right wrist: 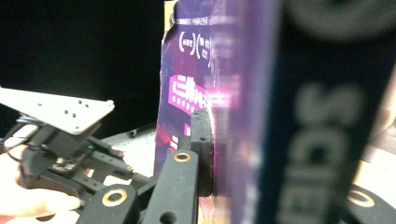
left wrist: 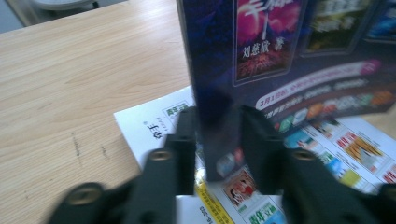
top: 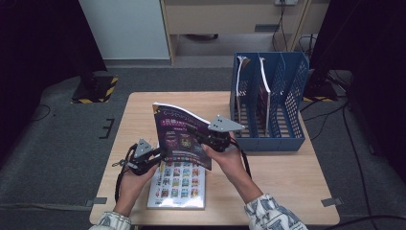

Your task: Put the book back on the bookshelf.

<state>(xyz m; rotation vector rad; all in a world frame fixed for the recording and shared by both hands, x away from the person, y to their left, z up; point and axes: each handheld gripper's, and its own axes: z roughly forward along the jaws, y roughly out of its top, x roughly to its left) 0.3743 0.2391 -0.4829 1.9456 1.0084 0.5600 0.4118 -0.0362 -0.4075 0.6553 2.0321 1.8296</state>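
Observation:
A purple magazine (top: 184,136) (left wrist: 280,46) (right wrist: 187,93) stands upright above the table, slightly tilted. My right gripper (top: 203,139) (right wrist: 233,121) is shut on its right edge, one pad (right wrist: 201,140) pressed flat on the cover and the other jaw hidden behind the blurred pages. My left gripper (top: 162,155) (left wrist: 217,135) sits at the magazine's lower left corner. That corner is between its jaws, which stand slightly apart from it. A second magazine (top: 176,184) (left wrist: 154,126) with a white cover and small coloured pictures lies flat on the table below.
A blue file rack (top: 268,139) stands at the table's right rear with two upright booklets (top: 263,91) in its slots. The wooden table (top: 287,177) has bare room at right front and left rear. Dark floor and cables surround it.

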